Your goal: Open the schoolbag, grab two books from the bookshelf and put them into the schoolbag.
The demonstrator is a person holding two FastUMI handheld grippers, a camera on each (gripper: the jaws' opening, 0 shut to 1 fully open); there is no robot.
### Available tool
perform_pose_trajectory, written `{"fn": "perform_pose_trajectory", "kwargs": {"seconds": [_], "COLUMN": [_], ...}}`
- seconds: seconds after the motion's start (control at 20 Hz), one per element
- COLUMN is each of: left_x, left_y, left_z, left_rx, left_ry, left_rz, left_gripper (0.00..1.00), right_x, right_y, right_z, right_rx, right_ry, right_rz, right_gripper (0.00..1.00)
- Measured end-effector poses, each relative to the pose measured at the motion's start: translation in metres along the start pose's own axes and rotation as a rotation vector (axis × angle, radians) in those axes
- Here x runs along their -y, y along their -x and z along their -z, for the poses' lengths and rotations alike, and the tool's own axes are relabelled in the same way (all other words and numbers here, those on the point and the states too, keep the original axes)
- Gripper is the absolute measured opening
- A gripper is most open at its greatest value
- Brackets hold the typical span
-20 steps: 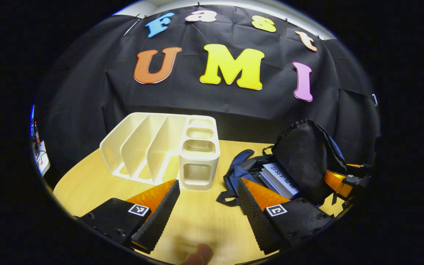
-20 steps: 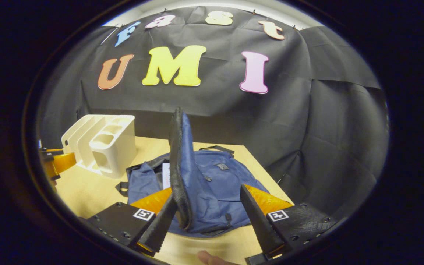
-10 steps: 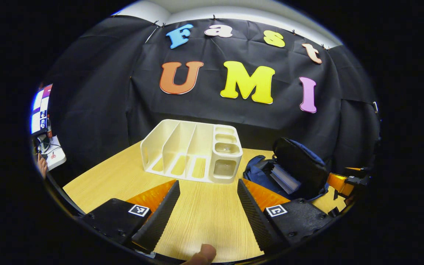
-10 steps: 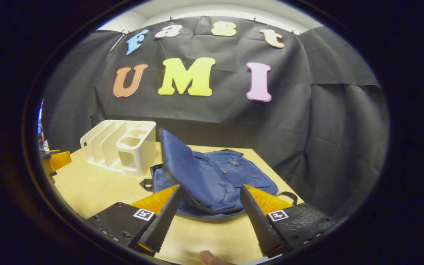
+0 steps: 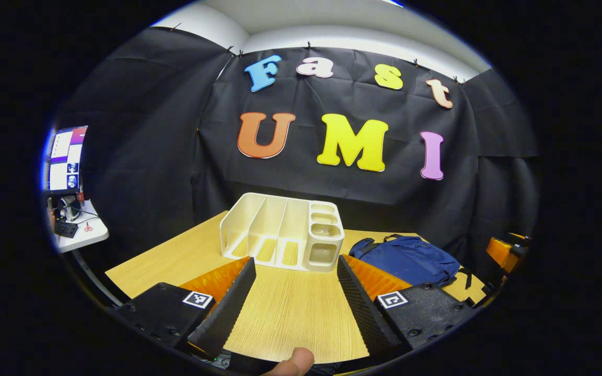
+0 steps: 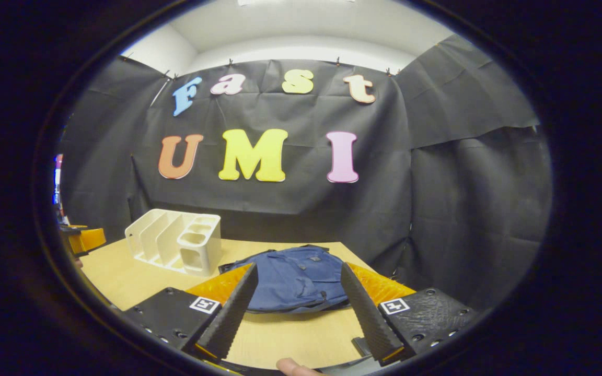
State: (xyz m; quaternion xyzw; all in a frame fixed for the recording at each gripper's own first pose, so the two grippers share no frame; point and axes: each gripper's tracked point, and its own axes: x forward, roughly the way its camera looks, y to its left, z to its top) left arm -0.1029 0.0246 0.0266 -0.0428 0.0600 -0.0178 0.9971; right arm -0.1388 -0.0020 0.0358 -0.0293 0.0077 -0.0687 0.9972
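The blue schoolbag lies flat on the wooden table, its flap down; in the left gripper view the schoolbag sits right of the bookshelf. The cream bookshelf stands at the back with bare slots; the right gripper view has the bookshelf to the left of the bag. No book is visible. My left gripper is open over the table's near edge, holding nothing. My right gripper is open too, in front of the bag and apart from it.
The black cloth wall closes off the back and right of the table. A small white side table with a screen above it stands far left. Part of the other gripper shows at the right edge of the left gripper view.
The bag's flap, held up a second ago, has dropped and now covers the books inside. Both grippers have pulled back and risen away from the bag and shelf.
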Motion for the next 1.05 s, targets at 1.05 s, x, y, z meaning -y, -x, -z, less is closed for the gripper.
{"fn": "perform_pose_trajectory", "kwargs": {"seconds": [1.05], "left_x": [-0.001], "left_y": [0.009], "left_z": [-0.017], "left_rx": [0.121], "left_ry": [-0.048], "left_rz": [-0.013], "left_gripper": [0.98], "right_x": [-0.012], "right_y": [-0.015], "right_z": [0.034], "right_rx": [-0.012], "right_ry": [-0.009], "right_rz": [-0.059], "right_gripper": [0.95]}}
